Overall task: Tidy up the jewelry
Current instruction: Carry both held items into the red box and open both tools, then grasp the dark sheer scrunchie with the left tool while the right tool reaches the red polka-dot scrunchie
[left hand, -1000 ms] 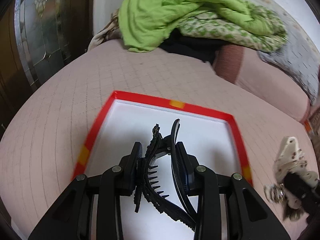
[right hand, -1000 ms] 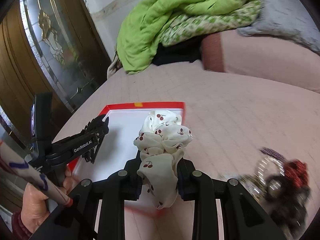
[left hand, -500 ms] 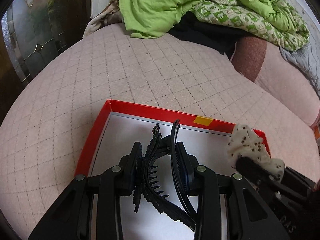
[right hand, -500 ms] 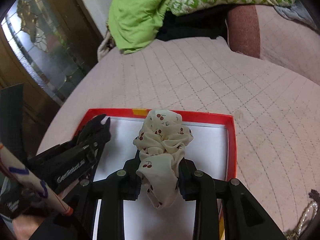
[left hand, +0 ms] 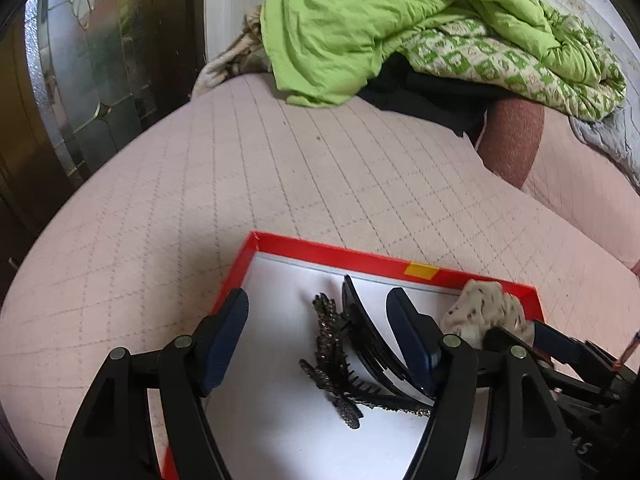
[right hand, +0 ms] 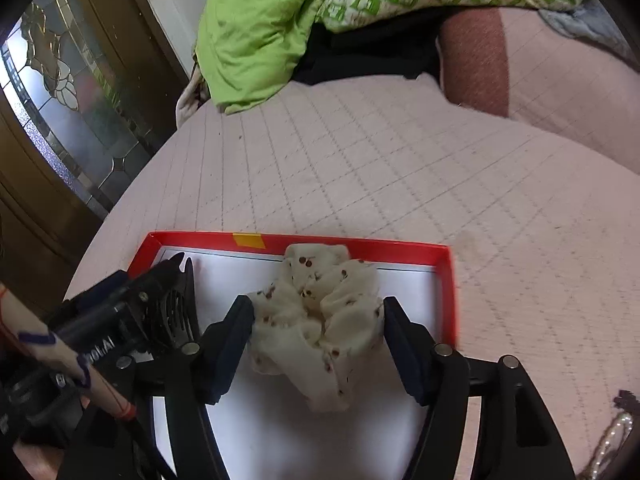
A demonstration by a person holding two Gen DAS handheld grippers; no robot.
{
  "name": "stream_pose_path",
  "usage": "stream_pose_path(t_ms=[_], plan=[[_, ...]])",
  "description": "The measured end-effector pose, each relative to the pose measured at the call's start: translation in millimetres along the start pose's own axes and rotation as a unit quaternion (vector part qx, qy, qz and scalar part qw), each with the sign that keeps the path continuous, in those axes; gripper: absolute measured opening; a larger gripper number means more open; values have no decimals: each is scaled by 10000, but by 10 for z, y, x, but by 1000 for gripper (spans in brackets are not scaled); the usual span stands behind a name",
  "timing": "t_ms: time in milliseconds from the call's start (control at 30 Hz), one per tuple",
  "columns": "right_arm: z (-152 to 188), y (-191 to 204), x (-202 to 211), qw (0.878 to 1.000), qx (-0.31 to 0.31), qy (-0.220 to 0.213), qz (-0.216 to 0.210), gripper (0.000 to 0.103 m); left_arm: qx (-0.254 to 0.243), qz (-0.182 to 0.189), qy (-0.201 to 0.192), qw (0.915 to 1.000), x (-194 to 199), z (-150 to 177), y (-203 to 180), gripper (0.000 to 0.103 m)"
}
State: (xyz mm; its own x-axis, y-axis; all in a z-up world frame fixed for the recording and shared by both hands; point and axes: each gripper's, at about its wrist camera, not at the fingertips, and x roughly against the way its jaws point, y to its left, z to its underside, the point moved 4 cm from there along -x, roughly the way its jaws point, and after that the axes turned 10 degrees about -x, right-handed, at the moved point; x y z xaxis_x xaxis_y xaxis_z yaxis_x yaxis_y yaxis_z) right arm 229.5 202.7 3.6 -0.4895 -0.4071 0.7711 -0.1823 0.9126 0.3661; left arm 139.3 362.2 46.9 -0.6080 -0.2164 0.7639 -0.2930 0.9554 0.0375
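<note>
You are working over a wide pink quilted bed [left hand: 320,184], with a heap of green bedding [left hand: 400,28] piled at its far end and a glass-panelled door [right hand: 68,112] off to the left. On the quilt close to you sits the red-rimmed tray [left hand: 332,254], its floor white.

Your left gripper [left hand: 316,312] hangs over the tray's left half. Its jaws are opening, and neither pad presses on anything. Between them, lying on the white floor, is the black hair claw [left hand: 352,352], its glittery side up and its teeth pointing right. It lies nearer the right-hand finger, though you cannot tell whether it touches that finger.

Your right gripper [right hand: 318,312] hangs over the tray's right half, just beside the left one, and its jaws are opening too. The cream cherry-print scrunchie [right hand: 320,320] sits on the tray floor between the fingers, its far edge up against the tray's back rim. The fabric has puffed out and brushes the left finger's pad, with a sliver of gap at the right one, so it is not clamped.

At the right wrist view's lower right edge, a beaded piece [right hand: 616,436] lies on the quilt outside the tray.
</note>
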Motion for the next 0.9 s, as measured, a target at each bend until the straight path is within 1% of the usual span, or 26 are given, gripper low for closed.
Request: stream_pose_path(t_ms=[167,233,333,400,500,567,633,700,767,833,900], plan=[[62,-74,255,9999,-54,-98,-108,71,77,-82,-163,9998,172,-40,86,73],[201,-10,365,9994,95,-197,-264,71,124,-209,-210,9995,242,-33,162,73],[451,212,468,9978,403,-397,-345,71,270,-347,-279,9986,354,11,333,73],[582,421,508,9953,722,-561,-328,71,386,-468,-340,9976,449,61,472,73],[645,625,508,9922,932,-778,-288,71,499,-614,-448,9959,575,124,642,73],[666,693,437,9920,924,-829,-242,71,604,-649,-498,9948,632,161,734,74],[719,702,362,9922,971,-781,-95,71,662,-609,-507,9947,652,166,783,74],[777,674,381,9922,998,-743,-64,71,649,-578,-501,9950,668,156,781,74],[865,619,494,9921,1000,-756,18,70,608,-556,-556,9950,720,138,742,74],[1029,522,653,9921,1003,-759,25,71,546,-468,-637,9954,796,120,654,74],[1232,369,823,9923,972,-753,135,70,446,-390,-707,9957,867,116,534,74]])
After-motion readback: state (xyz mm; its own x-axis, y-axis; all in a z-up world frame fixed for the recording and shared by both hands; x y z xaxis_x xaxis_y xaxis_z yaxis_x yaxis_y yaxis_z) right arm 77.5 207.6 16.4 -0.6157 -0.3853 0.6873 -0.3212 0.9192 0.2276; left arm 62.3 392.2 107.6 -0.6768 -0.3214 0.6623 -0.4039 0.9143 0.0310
